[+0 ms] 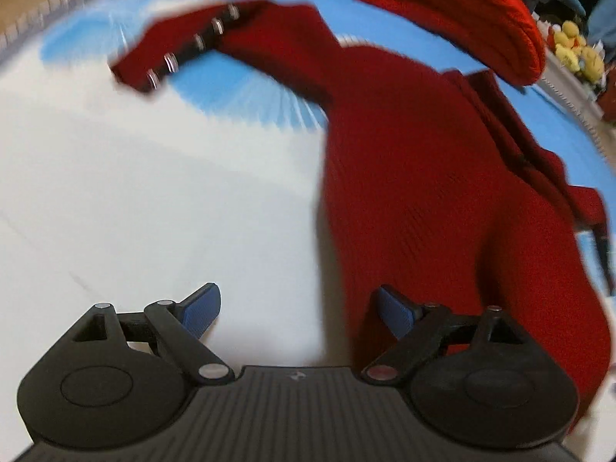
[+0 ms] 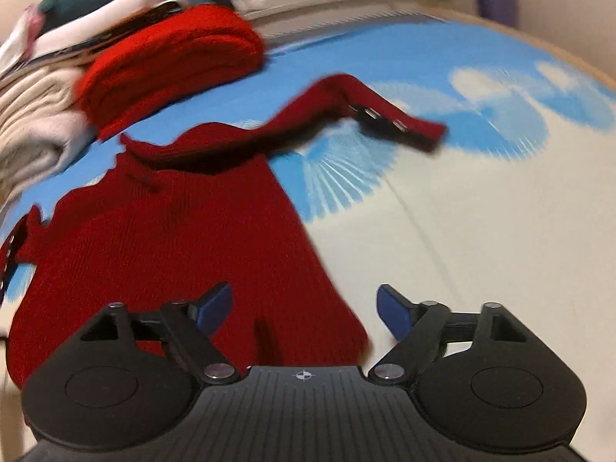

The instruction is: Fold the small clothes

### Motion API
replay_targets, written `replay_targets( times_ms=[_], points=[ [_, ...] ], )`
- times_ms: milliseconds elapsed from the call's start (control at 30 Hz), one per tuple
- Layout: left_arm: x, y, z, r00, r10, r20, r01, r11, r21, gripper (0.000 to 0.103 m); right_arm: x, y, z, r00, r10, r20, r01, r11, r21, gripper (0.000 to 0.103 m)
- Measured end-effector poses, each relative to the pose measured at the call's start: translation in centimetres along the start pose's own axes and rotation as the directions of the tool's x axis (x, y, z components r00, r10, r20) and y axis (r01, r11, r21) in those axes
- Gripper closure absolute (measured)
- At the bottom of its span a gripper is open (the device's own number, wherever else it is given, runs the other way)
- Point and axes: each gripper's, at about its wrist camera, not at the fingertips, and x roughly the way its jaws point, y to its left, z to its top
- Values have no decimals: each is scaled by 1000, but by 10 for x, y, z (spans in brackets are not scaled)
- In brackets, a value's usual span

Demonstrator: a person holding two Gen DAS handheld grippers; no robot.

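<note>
Dark red sweater (image 2: 165, 238) lies spread on the blue and white tabletop (image 2: 500, 200), one sleeve (image 1: 238, 38) stretched sideways. Both the left tongs (image 1: 298, 312) and the right tongs (image 2: 304, 312) are released, grasping nothing, above its lower edge. A folded red garment (image 2: 173, 57) lies behind.

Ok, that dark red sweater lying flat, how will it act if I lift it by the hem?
The dark red sweater will likely go floppy and sag, since its knit lies limp on the mat. The sleeve would probably dangle, with its buttoned cuff swinging. It looks grippy rather than slippery.
</note>
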Motion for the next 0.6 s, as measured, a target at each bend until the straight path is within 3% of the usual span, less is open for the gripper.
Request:
replay_targets(
  times_ms=[67, 133, 233, 267, 300, 367, 400, 500, 600],
  points=[
    [0, -12, -5, 998, -61, 25, 60, 997, 48, 12, 9, -2, -4, 999, 34, -26, -33, 998, 56, 15],
    [4, -21, -10, 996, -71, 48, 68, 995, 79, 11, 19, -2, -11, 999, 23, -47, -17, 993, 116, 15],
    [25, -31, -20, 989, -148, -16, 149, 986, 77, 2, 33, 17, -30, 997, 37, -73, -31, 997, 77, 21],
    [32, -35, -23, 988, -151, -34, 153, 985, 81, 5, 35, 21, -31, 998, 8, -58, -5, 999, 51, 42],
    [35, -38, -24, 992, -128, -20, 129, 988, 86, 10, 34, 26, -30, 999, -12, -44, 13, 1000, 22, 69],
    [25, -44, -24, 991, -132, 6, 131, 988, 87, 63, 21, 30, -21, 999, 47, -27, -46, 998, 39, 84],
    [14, -43, -24, 990, -142, 13, 140, 988, 70, 72, 7, 31, -18, 997, 71, 6, -71, 996, 48, 84],
    [-38, -29, -20, 980, -197, 31, 194, 977, 89, 79, -48, 30, -10, 979, 143, 145, -151, 988, 45, 86],
    [-95, -5, -23, 965, -255, 56, 247, 962, 119, 79, -102, 8, -10, 939, 232, 255, -281, 944, 176, 86]
  ],
)
